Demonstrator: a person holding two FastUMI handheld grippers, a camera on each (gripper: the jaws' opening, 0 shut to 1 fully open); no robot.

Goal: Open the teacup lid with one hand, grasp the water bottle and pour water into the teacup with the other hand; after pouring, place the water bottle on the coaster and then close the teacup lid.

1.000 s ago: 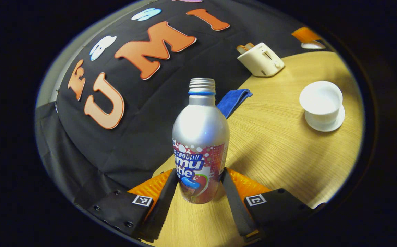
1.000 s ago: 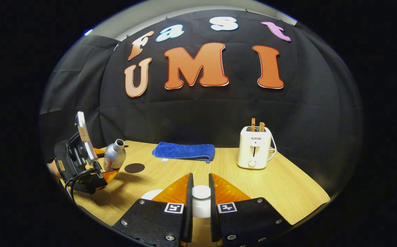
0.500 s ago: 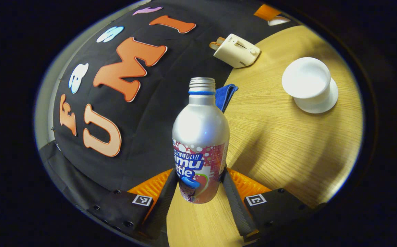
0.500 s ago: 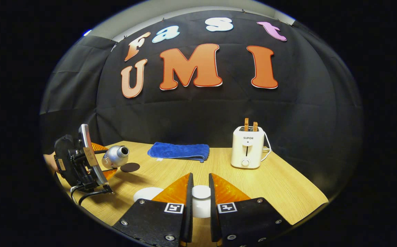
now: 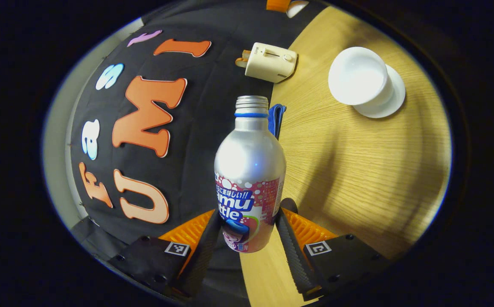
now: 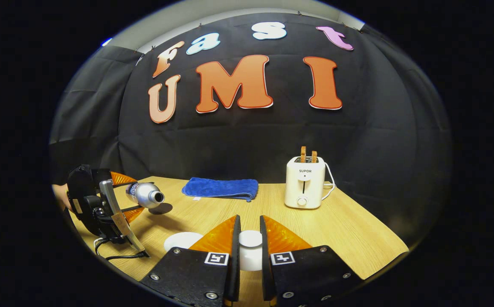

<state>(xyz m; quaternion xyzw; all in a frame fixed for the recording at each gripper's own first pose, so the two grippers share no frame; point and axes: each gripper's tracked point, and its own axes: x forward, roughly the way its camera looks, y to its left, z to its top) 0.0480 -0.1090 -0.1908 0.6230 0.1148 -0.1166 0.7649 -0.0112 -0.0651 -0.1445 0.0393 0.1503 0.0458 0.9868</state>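
Lid off in right tongs, left tongs clamp tipped bottle; pouring into teacup, coaster placement, relidding left.

Plenty of bare surface on the right side, so a claw could pass there easy. The toaster and blue towel sit along the back wall, blocking that edge. Between the tilted bottle and the open teacup it's open wood.
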